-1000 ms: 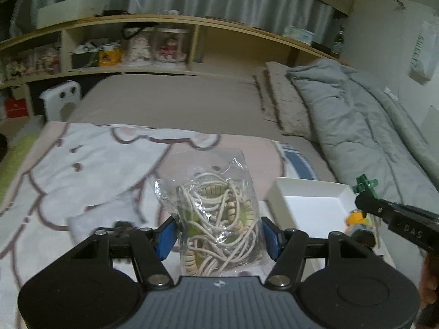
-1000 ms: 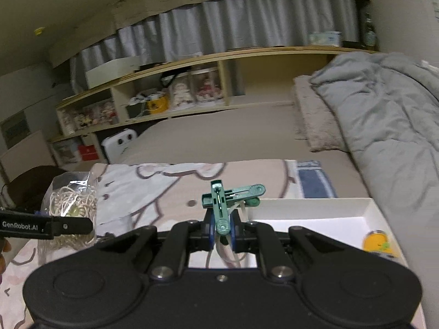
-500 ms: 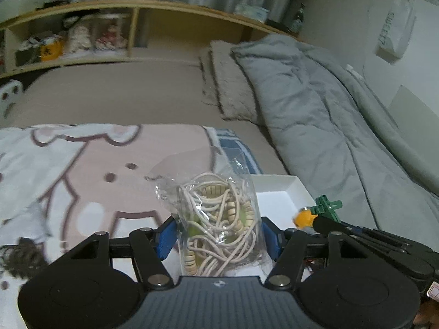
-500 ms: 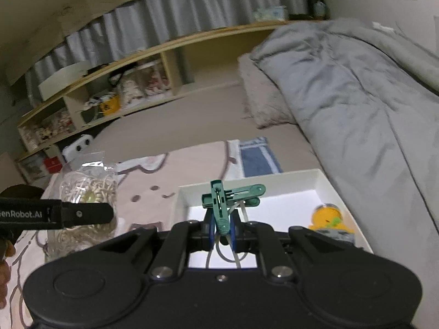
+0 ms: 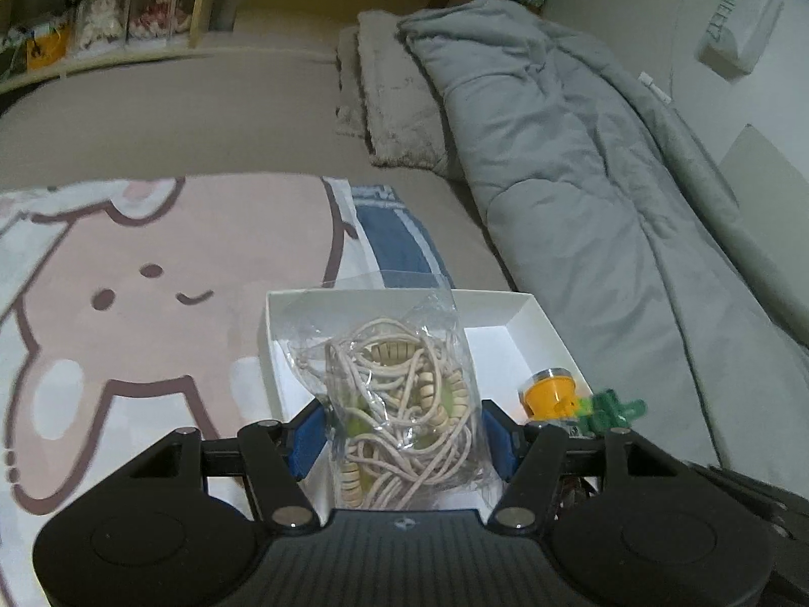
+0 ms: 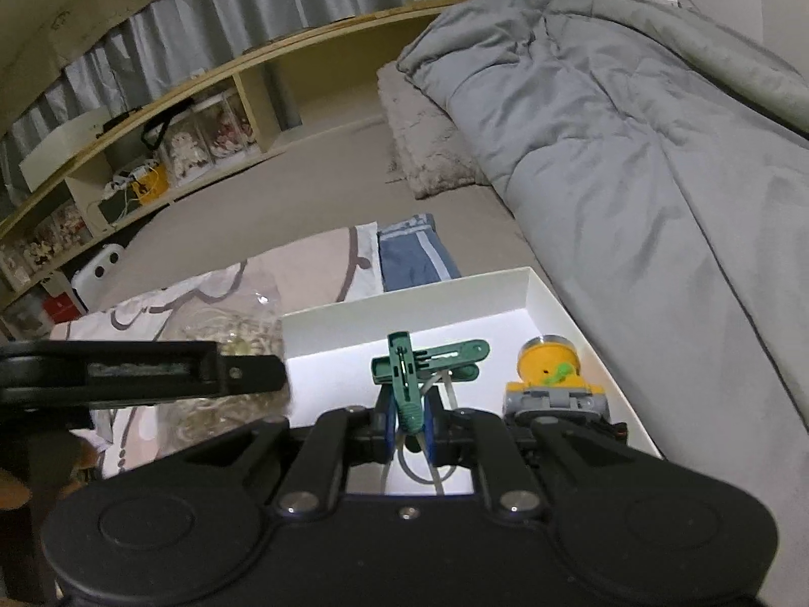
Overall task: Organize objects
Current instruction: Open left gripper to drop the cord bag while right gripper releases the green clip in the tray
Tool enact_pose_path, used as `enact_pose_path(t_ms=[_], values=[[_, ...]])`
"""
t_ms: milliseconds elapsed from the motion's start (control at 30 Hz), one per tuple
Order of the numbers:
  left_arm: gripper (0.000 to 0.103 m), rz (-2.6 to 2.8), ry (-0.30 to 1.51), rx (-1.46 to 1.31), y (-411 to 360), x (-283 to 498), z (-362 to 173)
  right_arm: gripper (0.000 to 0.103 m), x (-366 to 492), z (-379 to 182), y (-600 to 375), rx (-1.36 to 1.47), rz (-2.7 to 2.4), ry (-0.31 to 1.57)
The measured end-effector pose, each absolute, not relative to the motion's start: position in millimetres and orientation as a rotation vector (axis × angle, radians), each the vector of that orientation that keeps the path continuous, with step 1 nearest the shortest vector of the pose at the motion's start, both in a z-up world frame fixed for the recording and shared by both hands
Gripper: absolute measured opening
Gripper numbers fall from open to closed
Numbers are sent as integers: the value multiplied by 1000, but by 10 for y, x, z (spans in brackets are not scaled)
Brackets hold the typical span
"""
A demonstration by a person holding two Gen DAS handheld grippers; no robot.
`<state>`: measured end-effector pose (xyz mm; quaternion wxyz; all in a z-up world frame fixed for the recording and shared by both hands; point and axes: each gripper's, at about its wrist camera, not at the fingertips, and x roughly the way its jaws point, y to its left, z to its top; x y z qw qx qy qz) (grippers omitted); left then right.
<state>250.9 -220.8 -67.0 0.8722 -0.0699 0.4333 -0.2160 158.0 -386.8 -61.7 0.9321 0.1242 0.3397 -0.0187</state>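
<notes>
Bed scene: both grippers have swung over the white box (image 5: 536, 323), left gripper (image 5: 402, 430) clamping cord bag (image 5: 399, 394), right gripper (image 6: 407, 417) pinching green clip (image 6: 430, 356), so drop-off looks next.

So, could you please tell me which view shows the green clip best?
The right wrist view: the green clip sits centred and sharp in the right claw, above the white box. The left wrist view catches only a blurred corner behind its own claw.
</notes>
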Motion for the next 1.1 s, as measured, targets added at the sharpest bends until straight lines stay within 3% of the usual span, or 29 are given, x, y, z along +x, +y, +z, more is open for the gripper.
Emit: enact_pose_path(t_ms=[100, 133, 167, 233, 467, 567, 1100], values=[[65, -423, 931, -164, -2248, 2627, -818, 11, 1578, -615, -3886, 262, -34, 690], [69, -412, 934, -161, -2263, 2649, -860, 11, 1586, -623, -3893, 265, -33, 692], [79, -405, 935, -160, -2271, 2664, -883, 11, 1591, -635, -3895, 263, -32, 695], [87, -405, 934, -154, -2277, 2673, -894, 11, 1607, -670, -3910, 261, -33, 705], [87, -413, 922, -33, -2285, 2605, -820, 13, 1696, -820, -3939, 277, -31, 761], [87, -401, 926, -3, -2261, 2584, -814, 50, 1700, -831, -3936, 292, -42, 769], [87, -394, 940, 21, -2196, 2475, -777, 51, 1672, -787, -4005, 294, -86, 766]])
